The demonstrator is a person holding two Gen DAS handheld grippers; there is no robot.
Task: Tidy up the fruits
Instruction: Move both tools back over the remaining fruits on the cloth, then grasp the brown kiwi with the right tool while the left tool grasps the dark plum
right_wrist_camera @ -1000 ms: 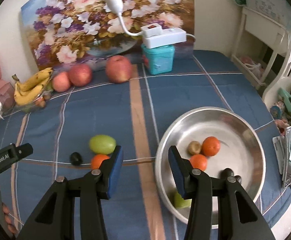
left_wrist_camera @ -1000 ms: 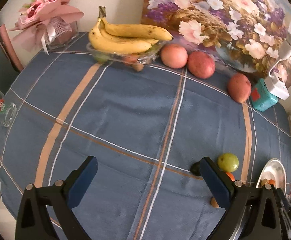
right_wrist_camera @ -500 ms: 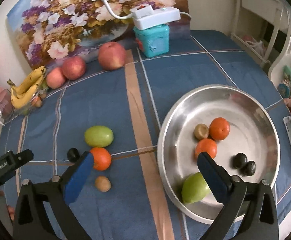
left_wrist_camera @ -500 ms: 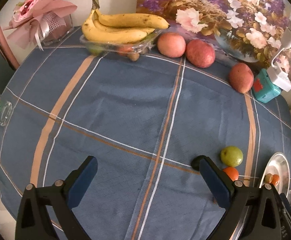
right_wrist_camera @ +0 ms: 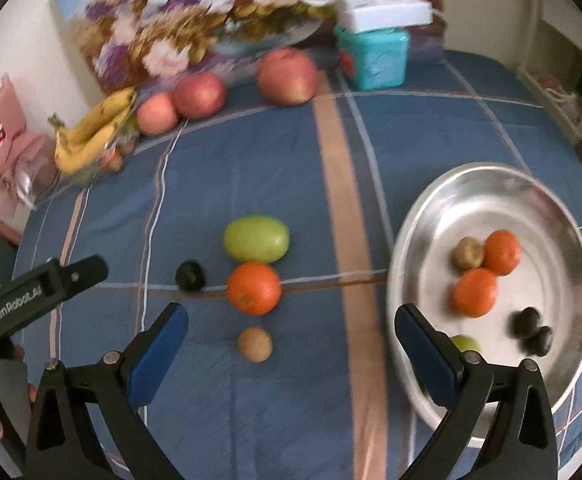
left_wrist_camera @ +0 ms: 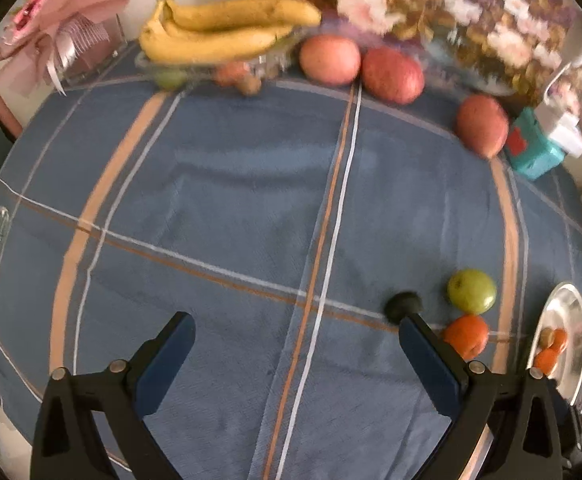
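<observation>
Fruits lie loose beside the left gripper (right_wrist_camera: 91, 270), marked "GenRobot.AI", and right gripper (right_wrist_camera: 291, 336), both spread wide, empty.

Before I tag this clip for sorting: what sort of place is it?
Probably a home dining table: blue plaid tablecloth, framed floral painting leaning against the wall, pink wrapped bouquet, and fruit beside a round steel bowl.

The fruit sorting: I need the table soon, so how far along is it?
Partly done. The metal bowl already holds two oranges, a green fruit, a brown one and two dark ones. Both claws, right and left, are open and empty. A green fruit, orange, dark fruit and brown fruit remain on the cloth.
</observation>
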